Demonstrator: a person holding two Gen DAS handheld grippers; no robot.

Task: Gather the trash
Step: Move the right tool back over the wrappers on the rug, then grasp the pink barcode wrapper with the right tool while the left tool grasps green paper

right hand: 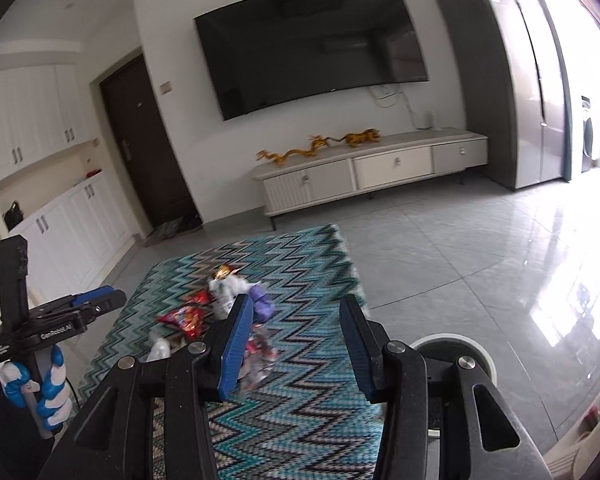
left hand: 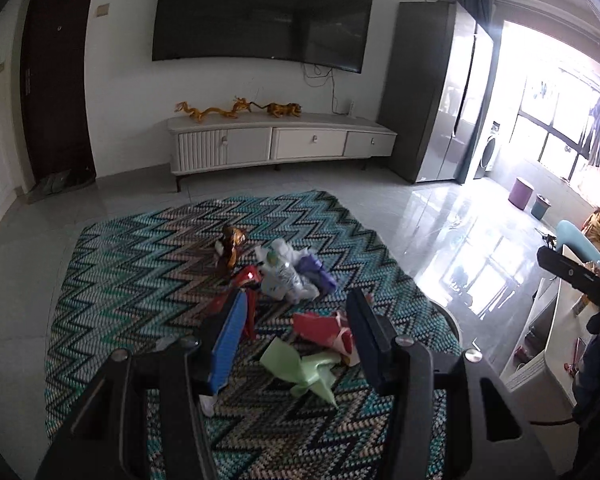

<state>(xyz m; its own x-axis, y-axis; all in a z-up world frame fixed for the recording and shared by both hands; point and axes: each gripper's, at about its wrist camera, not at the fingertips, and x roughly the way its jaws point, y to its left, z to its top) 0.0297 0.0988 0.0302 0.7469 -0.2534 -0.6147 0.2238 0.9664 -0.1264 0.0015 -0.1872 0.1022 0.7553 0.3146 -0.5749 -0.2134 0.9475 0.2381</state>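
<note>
A pile of trash lies on the zigzag rug (left hand: 140,280): a red wrapper (left hand: 324,330), a pale green bag (left hand: 304,372), a clear plastic bottle (left hand: 284,274), a purple wrapper (left hand: 320,274) and a brown-gold packet (left hand: 232,246). My left gripper (left hand: 298,298) hovers above the red and green pieces, open, with nothing between its blue pads. My right gripper (right hand: 296,300) is also open and empty, above the rug and right of a red snack bag (right hand: 184,318) and a crumpled wrapper (right hand: 260,356). The right wrist view shows the left gripper (right hand: 96,300) held by a gloved hand (right hand: 40,384).
A round grey bin (right hand: 452,344) stands at the rug's right edge; its rim (left hand: 450,316) also shows in the left wrist view. A white TV cabinet (left hand: 284,140) and a wall TV (left hand: 260,12) are at the back. A white table (left hand: 560,340) stands right. Glossy floor tiles (right hand: 480,260) surround the rug.
</note>
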